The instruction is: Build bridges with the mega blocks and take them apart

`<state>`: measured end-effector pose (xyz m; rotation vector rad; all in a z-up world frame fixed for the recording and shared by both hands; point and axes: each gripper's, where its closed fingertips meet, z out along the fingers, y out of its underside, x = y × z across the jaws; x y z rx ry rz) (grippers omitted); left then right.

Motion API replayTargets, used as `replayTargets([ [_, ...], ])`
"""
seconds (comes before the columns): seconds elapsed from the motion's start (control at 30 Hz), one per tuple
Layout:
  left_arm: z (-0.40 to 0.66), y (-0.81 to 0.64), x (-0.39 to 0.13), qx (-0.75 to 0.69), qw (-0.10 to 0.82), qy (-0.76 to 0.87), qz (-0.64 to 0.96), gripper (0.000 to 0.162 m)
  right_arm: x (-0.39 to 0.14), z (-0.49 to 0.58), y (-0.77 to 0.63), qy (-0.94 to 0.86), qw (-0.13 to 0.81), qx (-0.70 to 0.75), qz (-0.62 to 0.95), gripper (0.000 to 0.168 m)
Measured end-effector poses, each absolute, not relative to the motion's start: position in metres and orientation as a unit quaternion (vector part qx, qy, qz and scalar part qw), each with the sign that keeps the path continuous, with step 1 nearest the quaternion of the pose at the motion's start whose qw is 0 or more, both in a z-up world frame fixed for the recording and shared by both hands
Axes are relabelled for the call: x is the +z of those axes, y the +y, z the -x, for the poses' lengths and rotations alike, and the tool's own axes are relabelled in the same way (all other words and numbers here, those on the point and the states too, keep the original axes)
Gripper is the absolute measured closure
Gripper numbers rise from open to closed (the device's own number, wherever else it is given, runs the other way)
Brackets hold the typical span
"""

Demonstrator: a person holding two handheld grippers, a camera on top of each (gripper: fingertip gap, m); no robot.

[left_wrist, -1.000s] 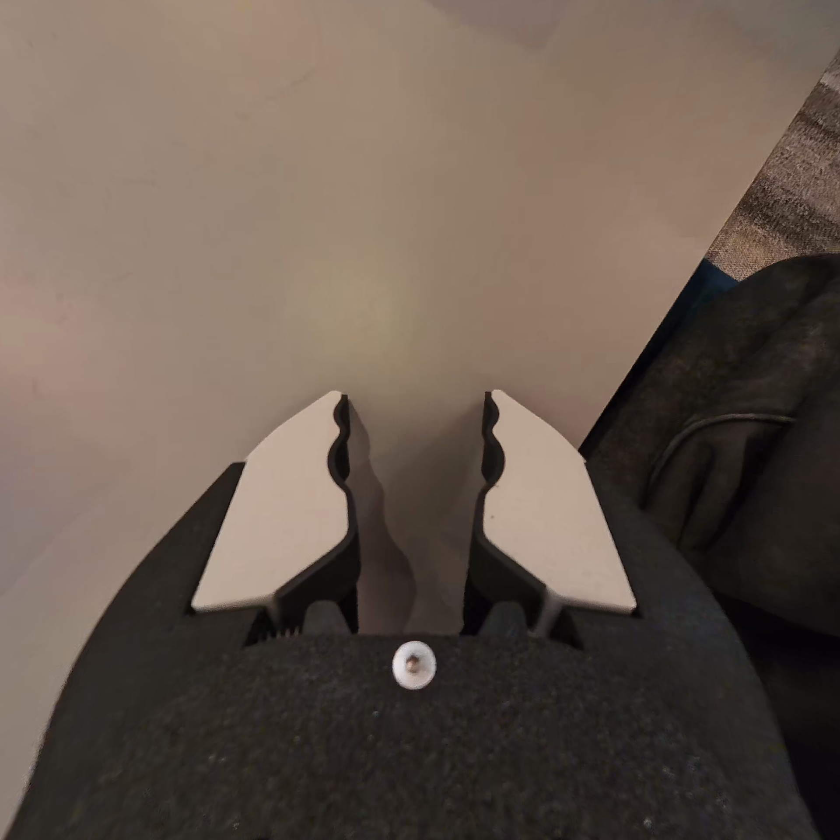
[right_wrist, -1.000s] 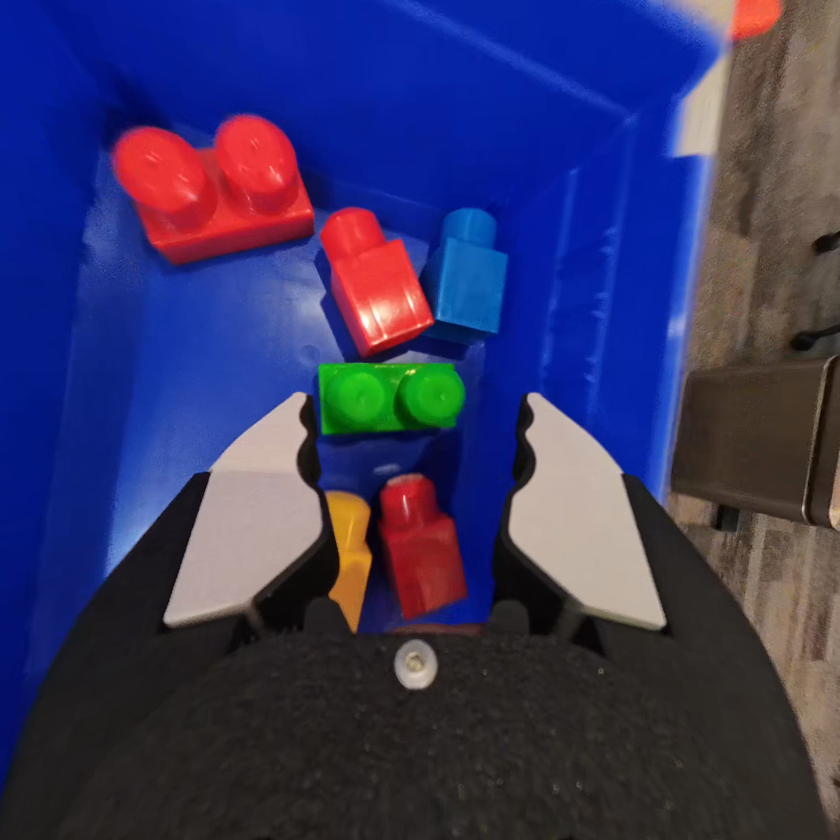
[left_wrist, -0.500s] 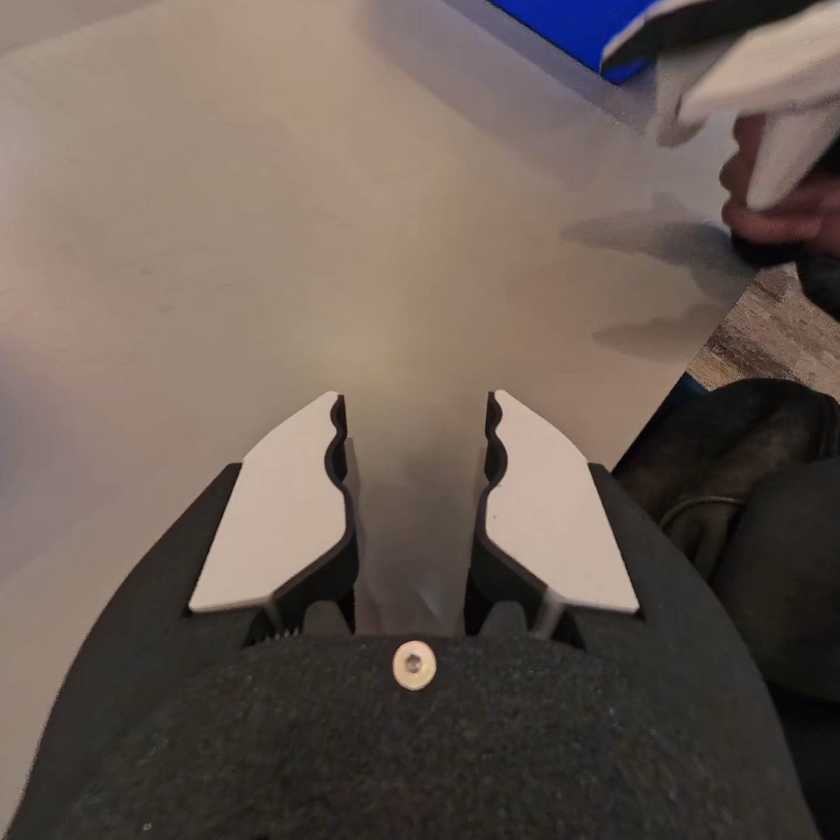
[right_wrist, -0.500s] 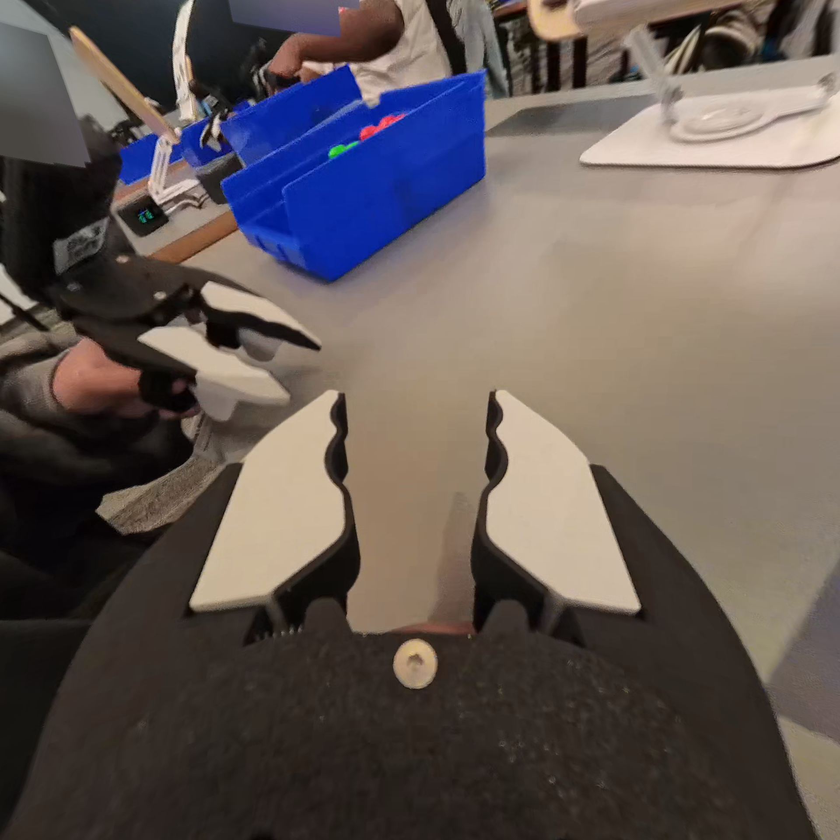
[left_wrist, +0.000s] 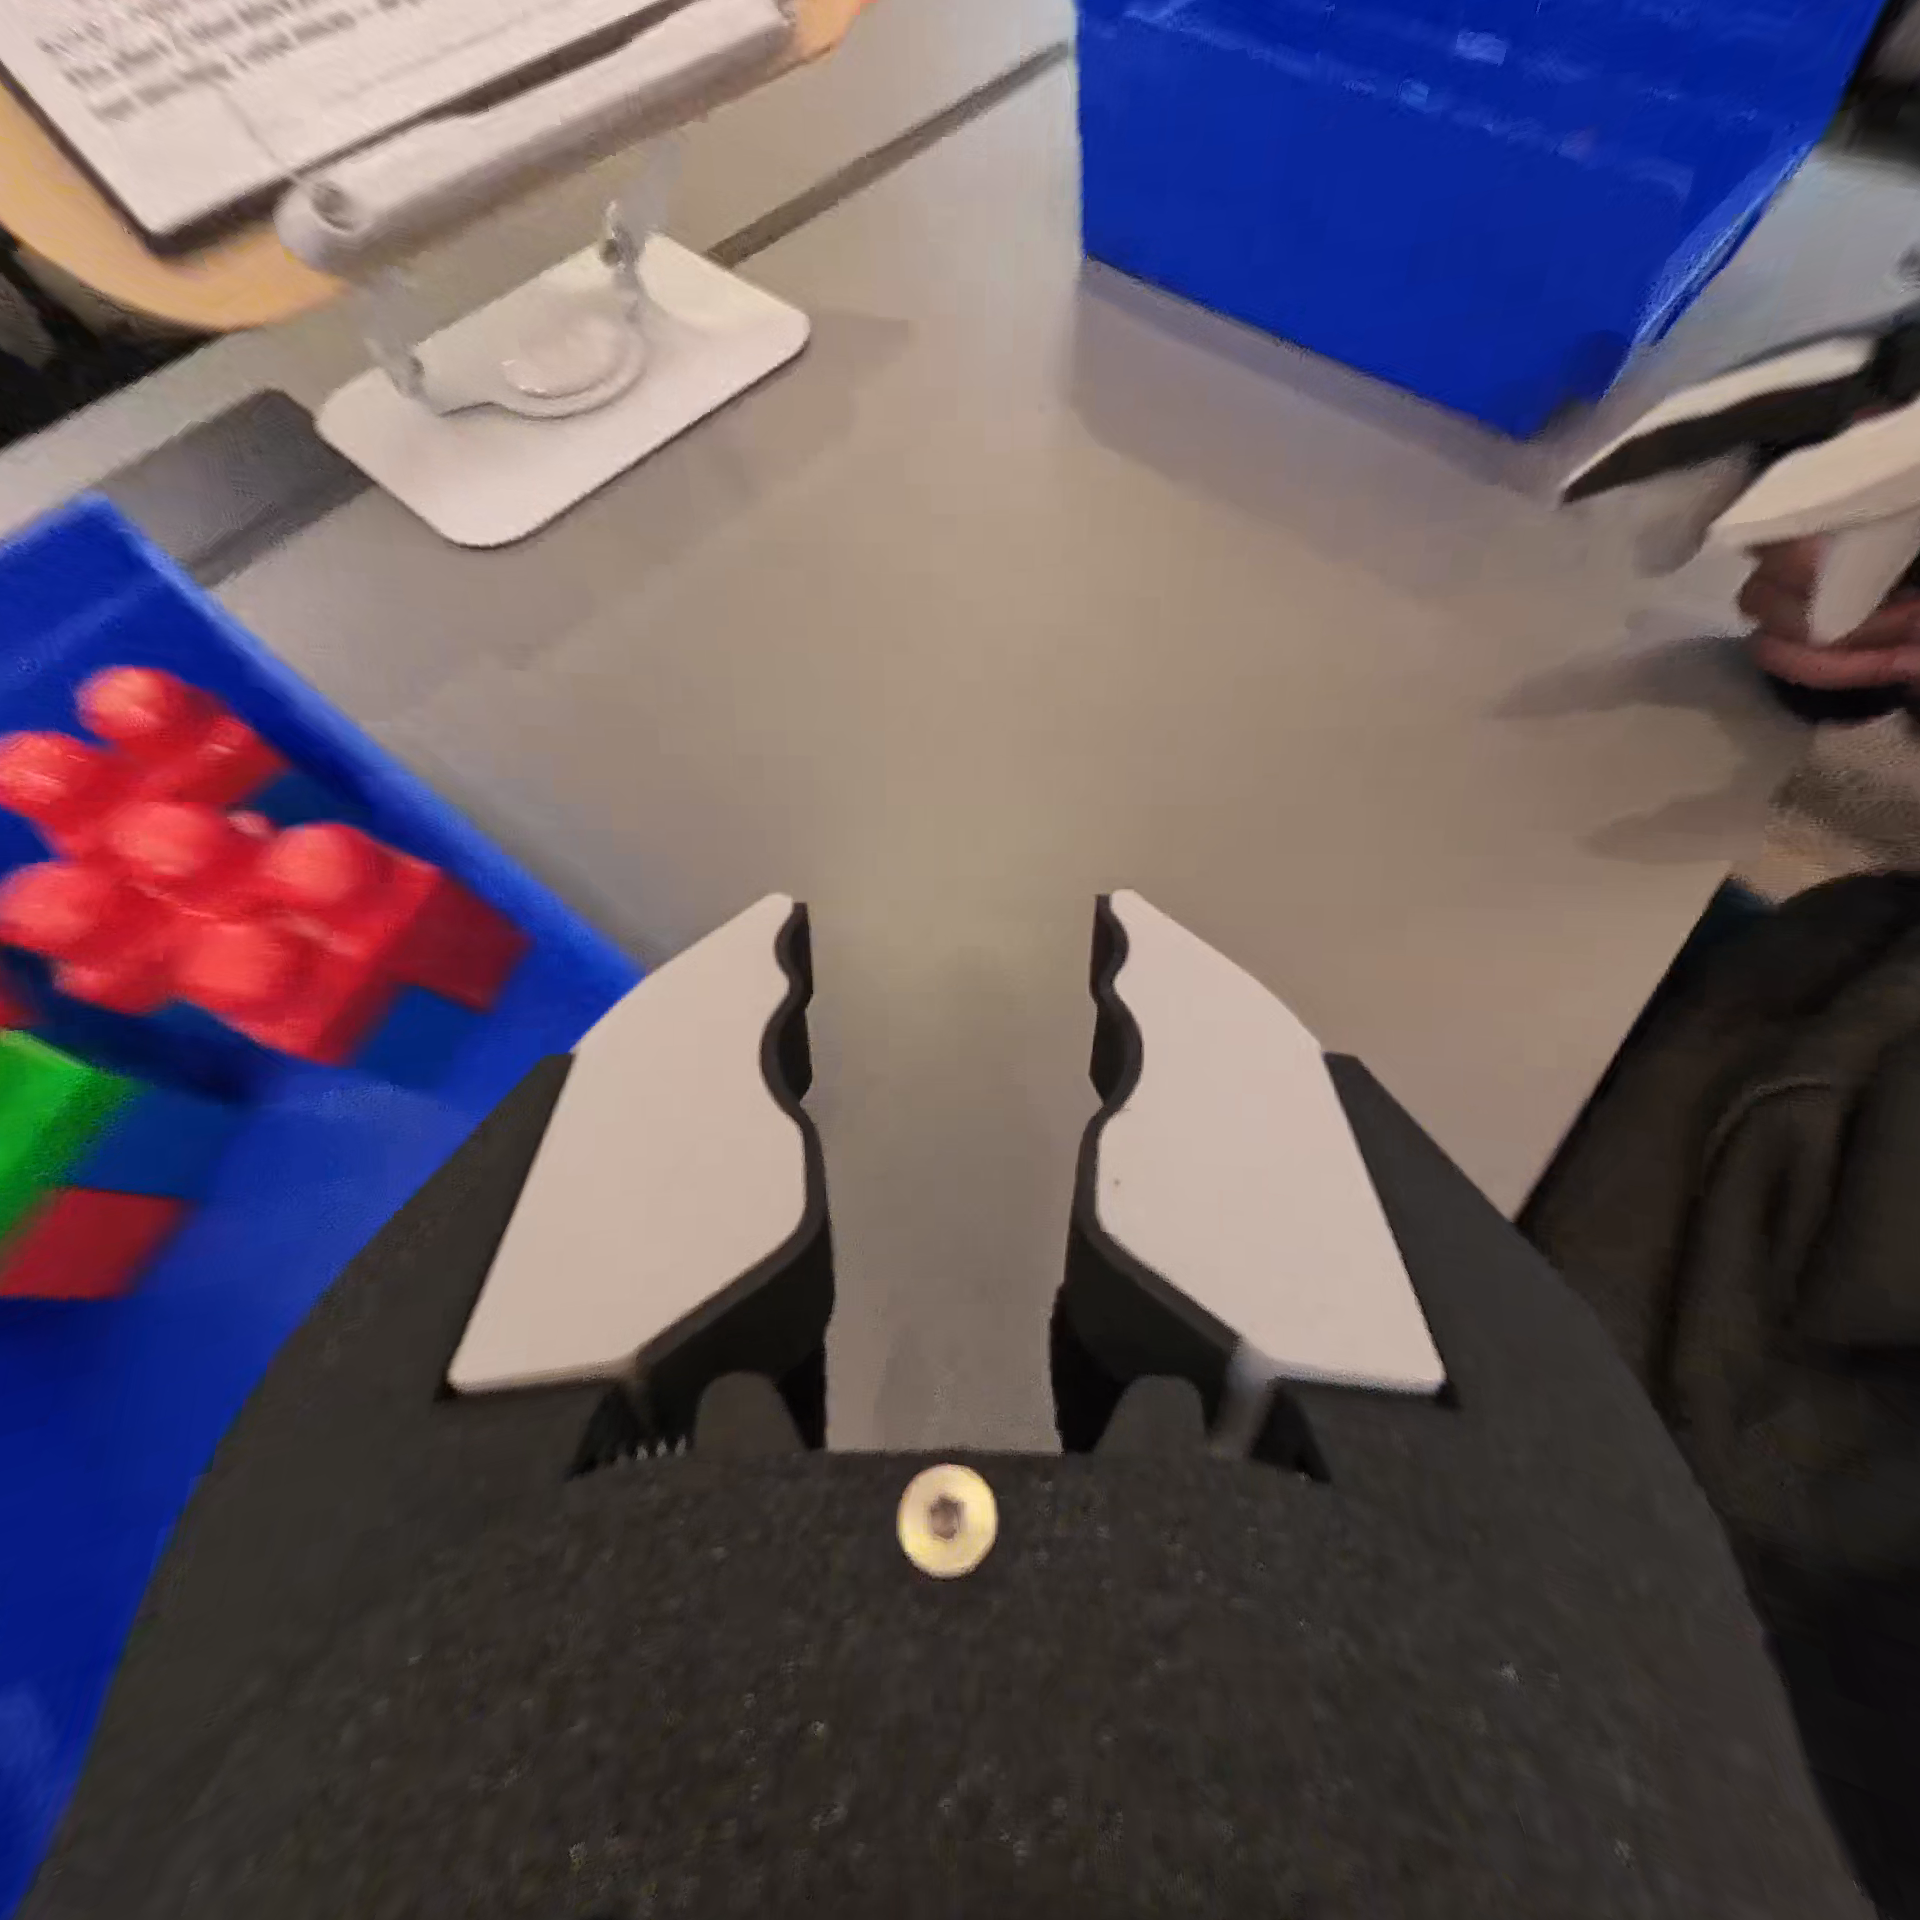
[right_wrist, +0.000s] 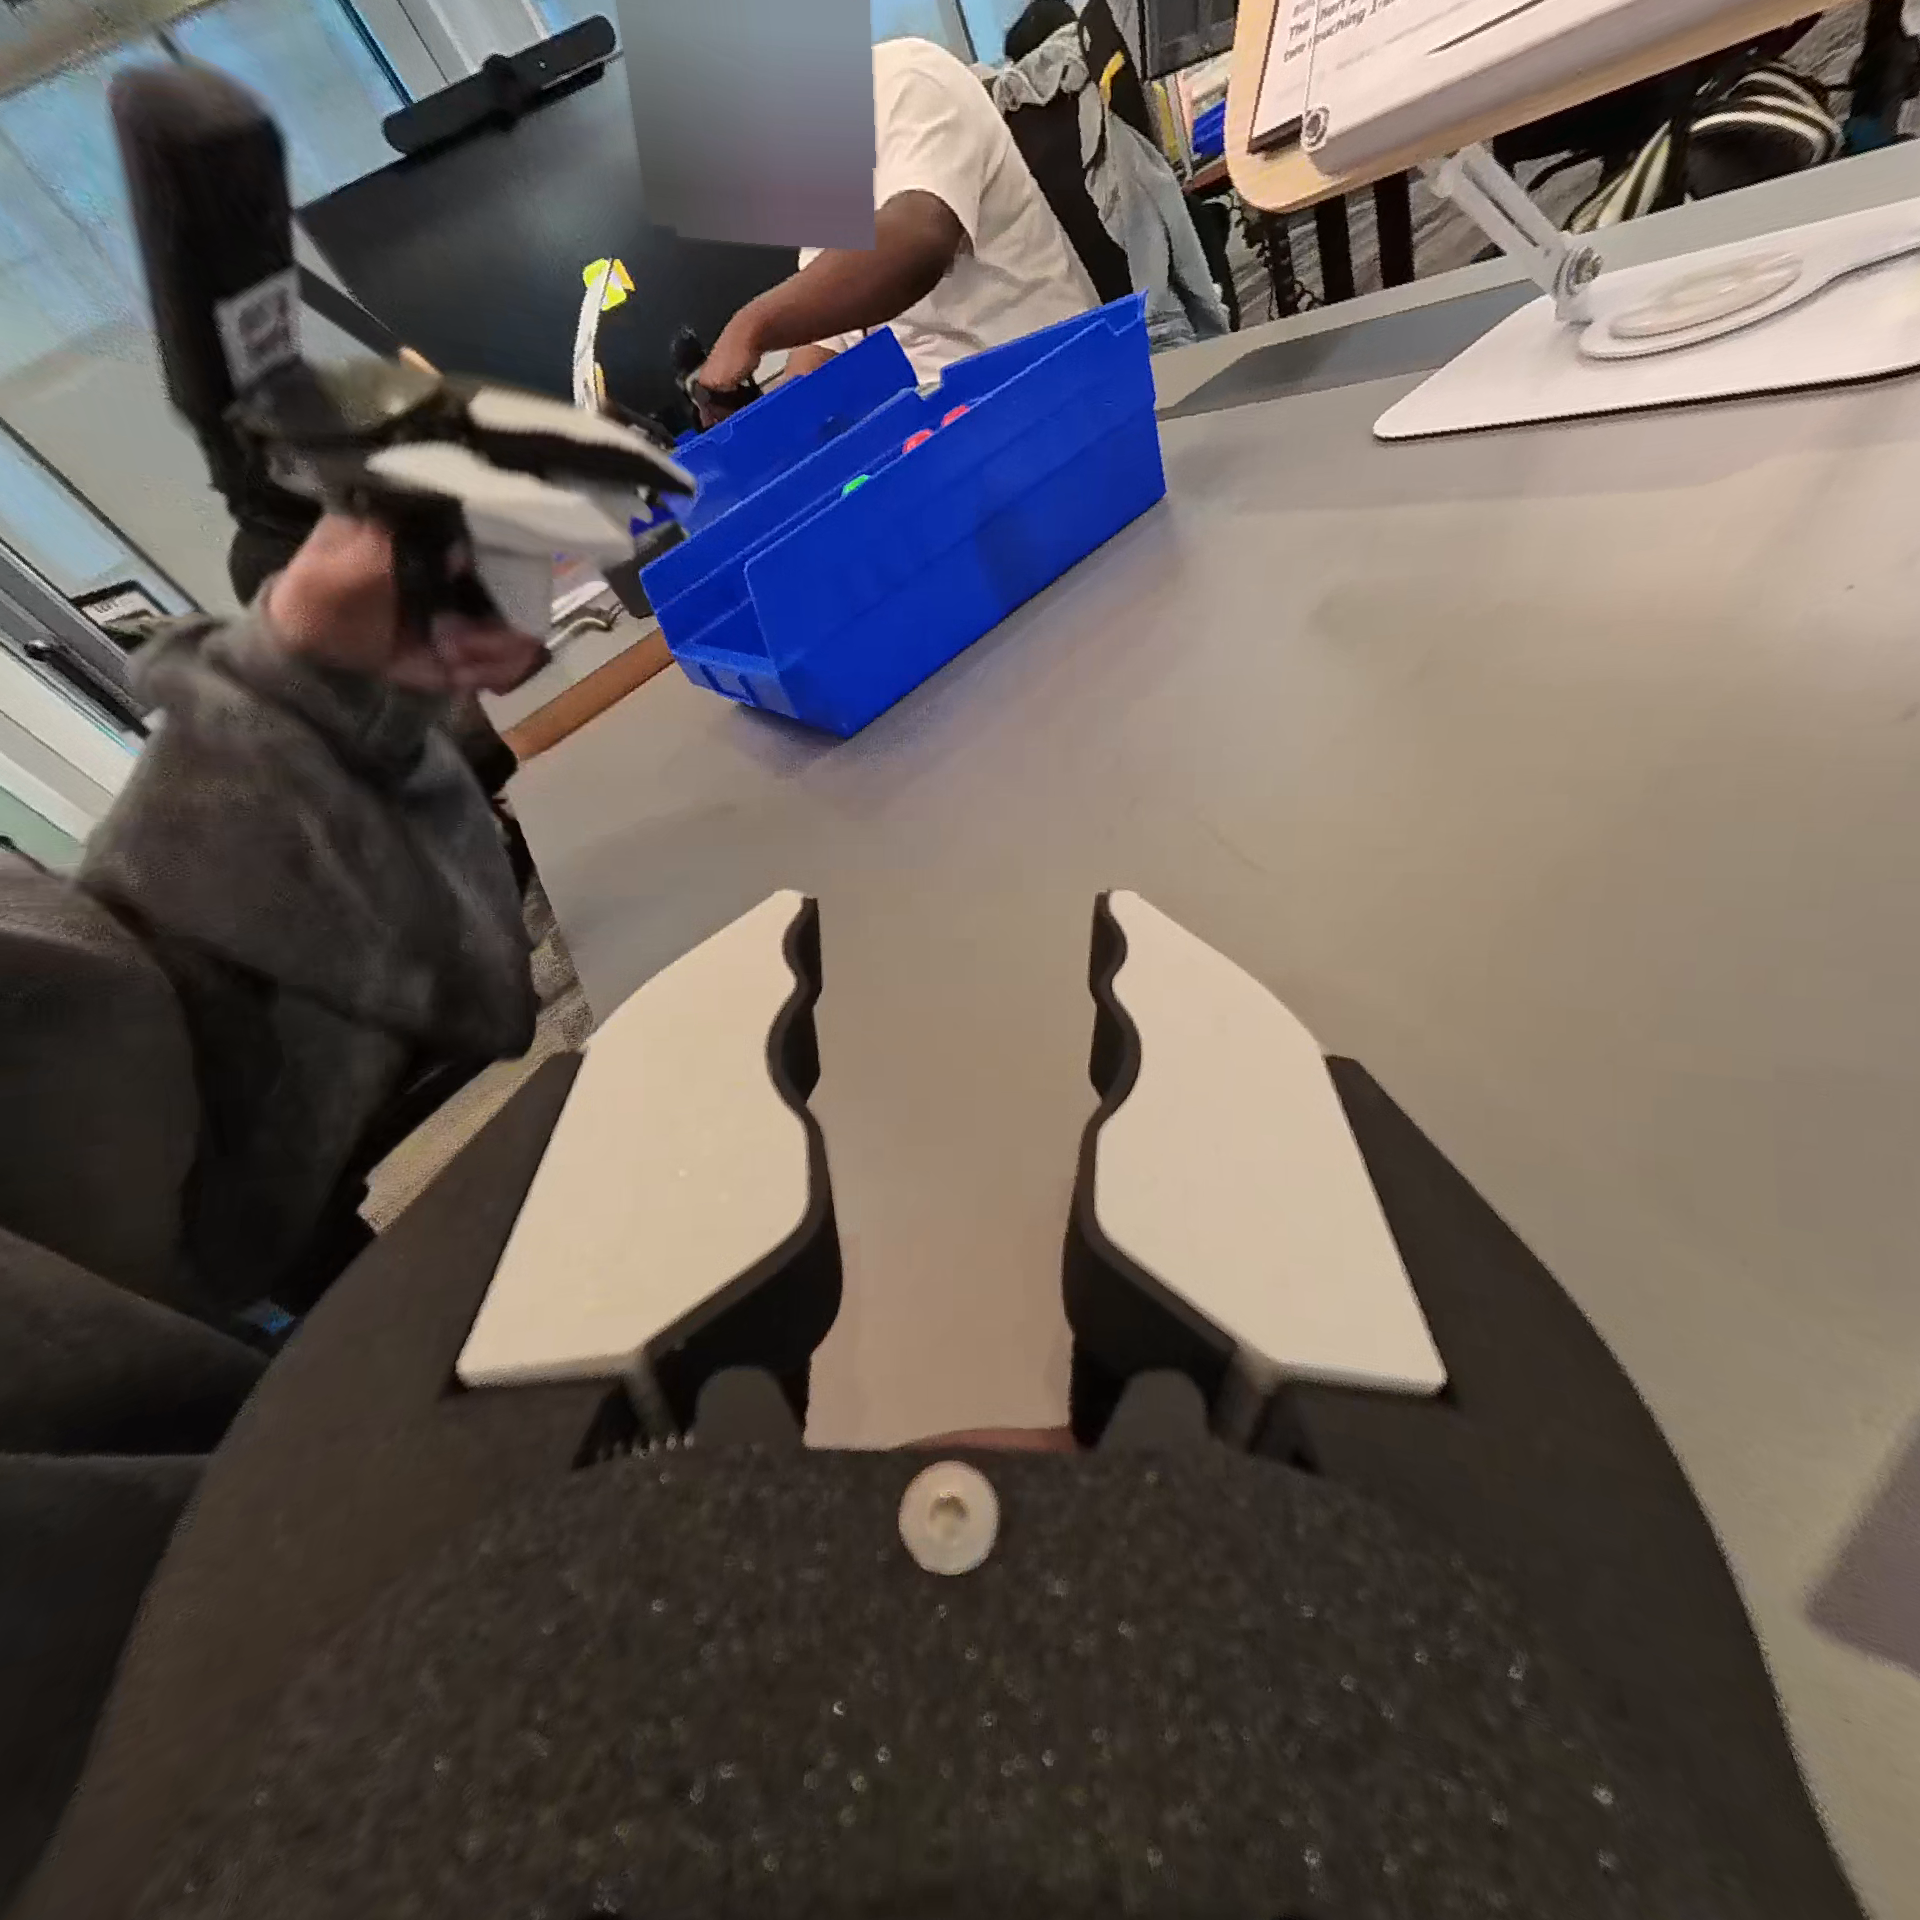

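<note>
Both grippers empty, jaws parted; red mega blocks (left_wrist: 208, 914) in blue bin (left_wrist: 343, 1195) lie just left of left gripper (left_wrist: 948, 914), right gripper (right_wrist: 951, 914) well apart from that bin.

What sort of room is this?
Probably a shared office or lab set up for recording tasks: a long grey table, blue bins of toy blocks, a stand holding a printed sheet, and another person working behind.

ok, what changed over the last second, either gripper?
The right gripper came up out of a blue bin of blocks and now points across the grey table. The left gripper swung from bare table towards the blue bin holding red blocks. Both stayed open and empty.
</note>
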<state>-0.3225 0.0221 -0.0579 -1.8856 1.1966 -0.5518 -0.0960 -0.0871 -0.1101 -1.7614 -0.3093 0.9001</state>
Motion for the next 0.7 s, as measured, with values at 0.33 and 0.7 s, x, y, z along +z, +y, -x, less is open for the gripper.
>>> replayTargets([
  [0.33, 0.373, 0.175, -0.101, -0.031, 0.213, 0.637, 0.740, 0.117, -0.112, 0.098, -0.087, -0.133, 0.532, 0.380, 0.745, 0.120],
  [0.7, 0.381, 0.199, -0.150, 0.000, 0.104, 0.672, 0.733, 0.127, -0.112, 0.094, -0.092, -0.122, 0.533, 0.382, 0.745, 0.120],
])
